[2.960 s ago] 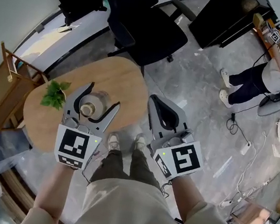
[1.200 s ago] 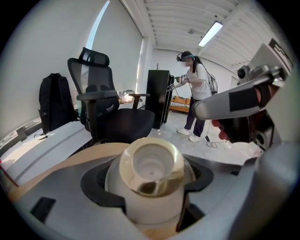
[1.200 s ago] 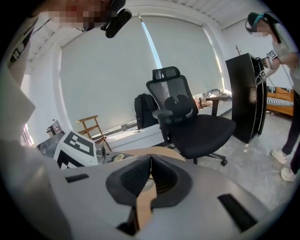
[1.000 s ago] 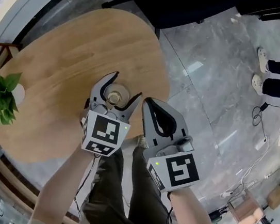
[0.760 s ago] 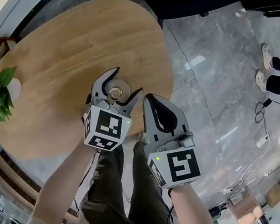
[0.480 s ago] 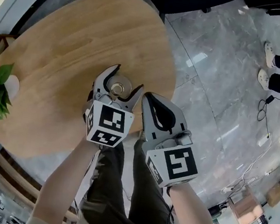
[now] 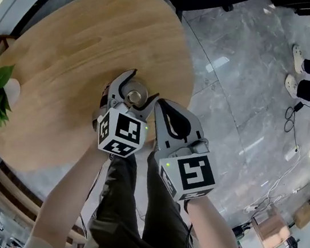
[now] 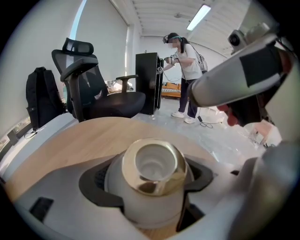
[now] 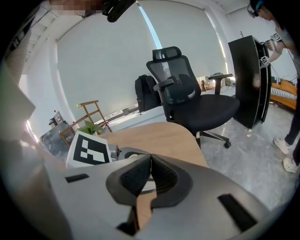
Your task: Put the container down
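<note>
Showing oval pale-wood worktop (image 7: 68,50) standing on glossy grey marble floor (image 7: 244,105) | left gripper (image 7: 141,87) pinching squat white container (image 7: 135,95), gold-rimmed round mouth, over worktop near its edge | right gripper (image 7: 162,105) pressing jaws together, holding nothing.

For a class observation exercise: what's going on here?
A person holds a gripper in each hand. The left gripper is shut on a white, gold-rimmed container over the wooden table, near its edge. The right gripper is shut and empty beside it. Whether the container touches the table is unclear.
</note>
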A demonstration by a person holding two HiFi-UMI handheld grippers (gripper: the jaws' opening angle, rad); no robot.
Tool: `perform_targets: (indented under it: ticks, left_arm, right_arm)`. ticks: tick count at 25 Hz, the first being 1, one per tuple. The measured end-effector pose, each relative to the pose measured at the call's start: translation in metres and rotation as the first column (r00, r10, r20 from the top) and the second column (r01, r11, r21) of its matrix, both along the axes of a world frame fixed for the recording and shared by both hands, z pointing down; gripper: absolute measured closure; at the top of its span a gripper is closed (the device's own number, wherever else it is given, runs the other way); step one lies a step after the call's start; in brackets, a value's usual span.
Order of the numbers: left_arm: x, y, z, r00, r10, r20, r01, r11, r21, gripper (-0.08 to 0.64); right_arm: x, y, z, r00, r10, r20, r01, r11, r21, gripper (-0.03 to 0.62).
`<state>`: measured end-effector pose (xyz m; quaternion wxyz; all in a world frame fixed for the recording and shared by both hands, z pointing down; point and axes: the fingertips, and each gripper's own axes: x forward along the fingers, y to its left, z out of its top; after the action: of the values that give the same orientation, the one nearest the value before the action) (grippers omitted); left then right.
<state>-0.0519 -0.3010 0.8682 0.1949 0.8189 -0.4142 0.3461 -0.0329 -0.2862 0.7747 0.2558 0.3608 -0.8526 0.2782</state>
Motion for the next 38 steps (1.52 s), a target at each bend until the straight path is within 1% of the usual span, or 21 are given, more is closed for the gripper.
perform_targets:
  ticks: [3,6,9,11,16,20,22,25,28,30,33,35,38]
  left_arm:
    - [0.0,0.002,0.001,1.0,-0.007,-0.027,0.006,0.999,-0.035,0.219]
    - [-0.002,0.005,-0.001,0.999,-0.021,-0.034,0.019,0.998,-0.053,0.21]
    - [-0.006,0.009,-0.01,0.996,-0.06,-0.071,0.055,0.996,-0.071,0.207]
    - [-0.01,0.012,-0.018,0.994,-0.075,-0.077,0.07,0.995,-0.068,0.207]
    - [-0.016,0.019,-0.048,0.995,-0.077,-0.068,0.074,0.997,-0.038,0.207]
    - [-0.018,0.032,-0.076,0.995,-0.056,-0.078,0.051,0.997,-0.058,0.209]
    - [-0.02,0.037,-0.095,0.994,-0.059,-0.096,0.053,0.997,-0.061,0.209]
    - [-0.026,0.039,-0.134,0.992,-0.064,-0.11,0.061,0.998,-0.029,0.229]
    - [-0.029,0.044,-0.176,0.993,-0.037,-0.11,0.037,0.999,-0.001,0.243]
    - [-0.032,0.042,-0.206,0.992,-0.04,-0.119,0.043,0.999,0.024,0.279]
    - [-0.035,0.042,-0.251,0.99,-0.055,-0.128,0.063,0.997,0.054,0.304]
    - [-0.037,0.044,-0.282,0.99,-0.062,-0.129,0.072,0.995,0.073,0.312]
    - [-0.041,0.048,-0.331,0.989,-0.068,-0.135,0.083,0.991,0.109,0.339]
  right_arm:
    - [0.002,-0.001,-0.001,1.0,0.01,0.005,-0.01,1.0,-0.014,0.595]
    - [0.004,-0.001,-0.007,1.0,0.014,0.005,-0.014,1.0,-0.014,0.595]
    - [0.006,-0.002,-0.018,1.0,0.01,0.002,-0.01,1.0,-0.002,0.595]
    - [0.006,-0.002,-0.027,1.0,0.006,0.002,-0.006,1.0,0.008,0.595]
    - [0.009,-0.003,-0.057,1.0,0.005,0.002,-0.005,0.999,0.043,0.595]
    - [0.011,0.002,-0.084,1.0,0.011,-0.003,-0.011,0.997,0.072,0.595]
    - [0.012,0.005,-0.1,1.0,0.009,-0.004,-0.009,0.997,0.082,0.596]
    - [0.011,0.008,-0.128,1.0,0.001,-0.001,-0.001,0.995,0.103,0.597]
    - [0.009,0.011,-0.163,1.0,-0.011,-0.004,0.011,0.992,0.129,0.596]
    - [0.009,0.01,-0.187,1.0,-0.021,-0.01,0.023,0.988,0.154,0.596]
    - [0.01,0.011,-0.224,0.999,-0.032,-0.022,0.035,0.981,0.189,0.596]
    - [0.009,0.011,-0.252,0.998,-0.042,-0.036,0.049,0.972,0.229,0.595]
    - [0.005,0.013,-0.294,0.995,-0.073,-0.067,0.09,0.951,0.296,0.596]
